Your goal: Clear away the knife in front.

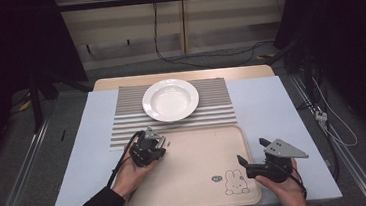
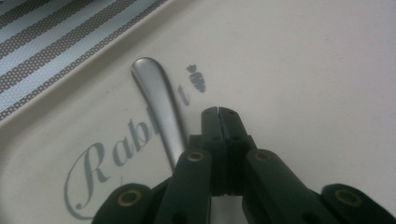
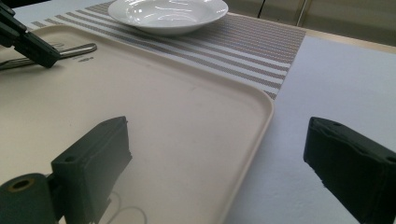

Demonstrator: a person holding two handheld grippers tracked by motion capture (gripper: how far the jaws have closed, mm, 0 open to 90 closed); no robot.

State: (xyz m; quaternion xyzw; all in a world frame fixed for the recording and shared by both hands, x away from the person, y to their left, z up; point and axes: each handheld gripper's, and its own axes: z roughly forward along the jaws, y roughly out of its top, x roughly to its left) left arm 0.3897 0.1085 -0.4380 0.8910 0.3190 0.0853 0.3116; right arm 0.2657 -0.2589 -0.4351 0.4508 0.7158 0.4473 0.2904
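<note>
A silver utensil handle (image 2: pixel 161 105) lies flat on the beige tray (image 2: pixel 299 70), across the printed word "Rabbit". My left gripper (image 2: pixel 218 113) is shut just right of that handle, with nothing seen between its jaws. In the high view the left gripper (image 1: pixel 154 143) is over the tray's far left corner. My right gripper (image 1: pixel 253 152) stands open by the tray's right edge. Its two pads (image 3: pixel 98 156) straddle the tray rim (image 3: pixel 261 116) with nothing between them. The right gripper view also takes in the left gripper (image 3: pixel 28 42) and the handle (image 3: pixel 70 50).
A white deep plate (image 1: pixel 170 100) sits on a striped placemat (image 1: pixel 122 123) beyond the tray (image 1: pixel 197 177). A pale blue mat (image 1: pixel 272 110) covers the table. A rabbit drawing (image 1: pixel 235 182) marks the tray's near right part. Cables run on the floor at the right.
</note>
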